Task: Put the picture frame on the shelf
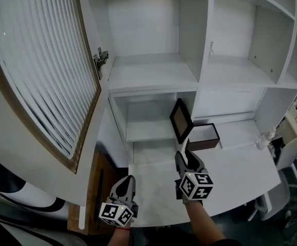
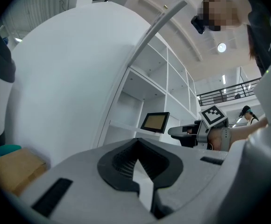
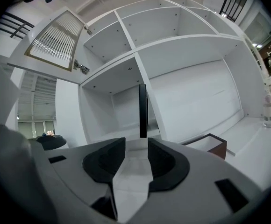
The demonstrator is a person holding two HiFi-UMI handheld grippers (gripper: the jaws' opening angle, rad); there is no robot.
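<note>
The picture frame (image 1: 181, 121) is dark with a brown middle. It stands upright at the front of the low white shelf (image 1: 148, 132), next to the vertical divider. My right gripper (image 1: 183, 152) sits just below and in front of it, open. In the right gripper view the picture frame (image 3: 143, 111) shows edge-on, in line with the gap of my right gripper (image 3: 136, 146), and the pads do not touch it. My left gripper (image 1: 127, 181) hangs low at the left, shut and empty. From the left gripper view the frame (image 2: 155, 122) stands beside the right gripper (image 2: 187, 130).
An open brown box (image 1: 203, 136) lies on the white desk (image 1: 240, 173) right of the frame. A cabinet door with ribbed glass (image 1: 41, 70) swings open at the left. A clear bottle (image 3: 267, 111) stands far right, and a white chair (image 1: 292, 158) sits past the desk edge.
</note>
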